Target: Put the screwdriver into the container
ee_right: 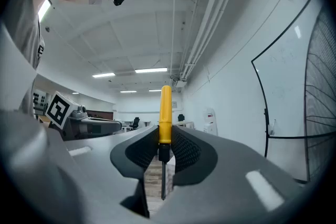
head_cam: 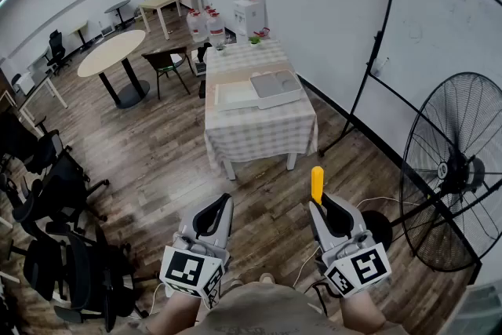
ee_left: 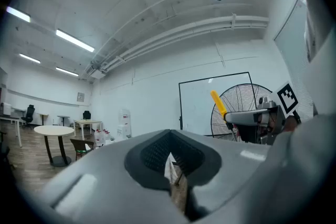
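Note:
My right gripper (head_cam: 323, 205) is shut on a screwdriver (head_cam: 317, 184) with a yellow handle; the handle sticks out past the jaws. In the right gripper view the screwdriver (ee_right: 165, 123) stands upright between the jaws, its dark shaft pointing down. My left gripper (head_cam: 220, 209) is shut and holds nothing; its jaws (ee_left: 173, 165) meet with only a thin slit. A grey tray-like container (head_cam: 275, 84) lies on a checked-cloth table (head_cam: 259, 129) a few steps ahead, beside a white tray (head_cam: 235, 96). Both grippers are held over the wooden floor, well short of the table.
A large floor fan (head_cam: 453, 172) stands at the right, with a whiteboard on a black stand (head_cam: 439, 20) behind it. Office chairs (head_cam: 55, 200) crowd the left. A round table (head_cam: 114, 51), water bottles (head_cam: 205, 23) and a water dispenser (head_cam: 249, 0) are beyond the checked table.

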Demonstrator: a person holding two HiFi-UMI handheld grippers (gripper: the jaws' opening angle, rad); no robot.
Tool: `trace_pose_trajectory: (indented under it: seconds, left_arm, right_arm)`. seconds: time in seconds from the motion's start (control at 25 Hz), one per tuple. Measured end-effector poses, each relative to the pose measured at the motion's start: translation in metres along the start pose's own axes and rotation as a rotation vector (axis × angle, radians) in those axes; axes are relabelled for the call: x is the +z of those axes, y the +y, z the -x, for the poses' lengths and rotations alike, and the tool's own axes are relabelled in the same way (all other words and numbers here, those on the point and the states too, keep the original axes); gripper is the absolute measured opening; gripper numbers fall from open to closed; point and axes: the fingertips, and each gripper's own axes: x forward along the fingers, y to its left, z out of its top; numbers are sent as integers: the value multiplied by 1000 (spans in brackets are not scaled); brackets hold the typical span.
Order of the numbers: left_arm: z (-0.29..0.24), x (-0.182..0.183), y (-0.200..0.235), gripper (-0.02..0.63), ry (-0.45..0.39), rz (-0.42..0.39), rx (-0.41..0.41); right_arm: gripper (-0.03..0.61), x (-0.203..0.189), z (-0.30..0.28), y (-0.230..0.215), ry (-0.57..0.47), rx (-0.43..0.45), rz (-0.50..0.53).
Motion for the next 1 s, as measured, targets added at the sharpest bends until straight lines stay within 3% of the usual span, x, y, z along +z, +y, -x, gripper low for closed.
trace_pose_trajectory:
  seconds: [0.48,1.0]
  left_arm:
    - [0,-4,2,0,6,1,26]
    - [-7,-8,40,0,-2,-13,53]
  right_arm:
    - [103,-8,-8,-5,2,50,-70]
    - [103,-18,-46,-4,19,68,-79]
